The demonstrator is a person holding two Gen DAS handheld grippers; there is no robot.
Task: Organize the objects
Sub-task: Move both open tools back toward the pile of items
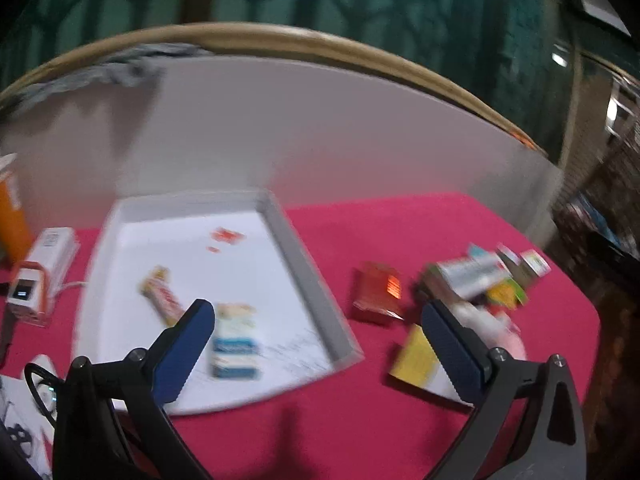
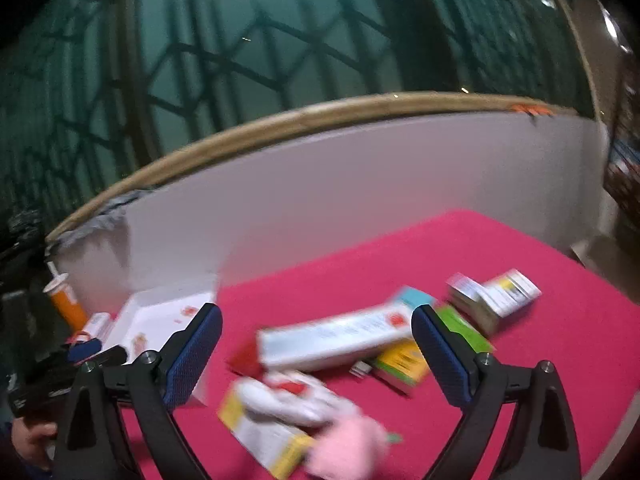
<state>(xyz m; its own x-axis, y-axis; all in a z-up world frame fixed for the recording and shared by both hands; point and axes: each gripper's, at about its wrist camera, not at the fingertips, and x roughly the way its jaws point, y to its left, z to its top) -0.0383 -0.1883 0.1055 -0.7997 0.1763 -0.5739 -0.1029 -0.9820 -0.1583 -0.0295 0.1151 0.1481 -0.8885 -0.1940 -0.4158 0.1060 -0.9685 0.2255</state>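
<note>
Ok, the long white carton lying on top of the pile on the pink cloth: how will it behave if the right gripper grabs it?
The long white carton looks like thin card, so probably light and crushable under a hard squeeze. It rests across other boxes, so a push would likely slide or pivot it. Gripped at one end, it may droop. The right gripper is open.

Matt pink cloth (image 1: pixel 400 420) covers the table; white tray (image 1: pixel 304 264) looks smooth cardboard; long box (image 2: pixel 336 336) glossy paperboard; pink toy (image 2: pixel 344 448) plush.
</note>
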